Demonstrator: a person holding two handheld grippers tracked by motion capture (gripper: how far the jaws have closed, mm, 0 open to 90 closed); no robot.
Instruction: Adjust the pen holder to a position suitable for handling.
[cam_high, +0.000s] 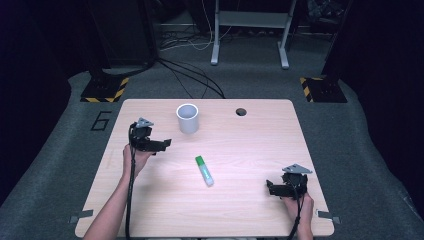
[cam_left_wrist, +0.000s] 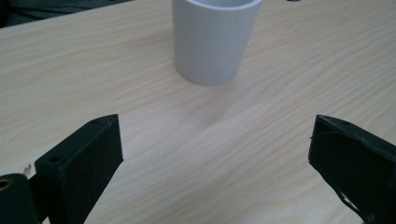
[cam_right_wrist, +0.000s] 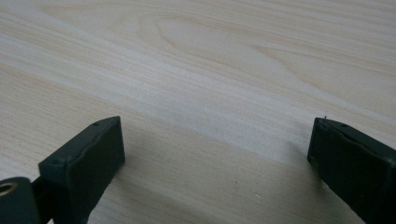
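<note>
A white cup (cam_high: 187, 118) stands upright at the back middle of the wooden table (cam_high: 250, 145). A white glue stick with a green cap (cam_high: 204, 170) lies flat near the table's centre. My left gripper (cam_high: 163, 144) is held at the left, just short of the cup, with its jaws pointing right. In the left gripper view it (cam_left_wrist: 217, 128) is open, with the cup (cam_left_wrist: 215, 39) straight ahead beyond the jaws. My right gripper (cam_high: 270, 188) sits low at the front right, jaws pointing left toward the glue stick. In the right gripper view it (cam_right_wrist: 217, 126) is open over bare wood.
A round cable hole (cam_high: 241, 111) sits in the tabletop behind the cup's right side. Beyond the table, cables (cam_high: 192, 75) trail over grey floor, with a white frame's legs (cam_high: 215, 50) and yellow-black striped bases (cam_high: 105, 90) at either side.
</note>
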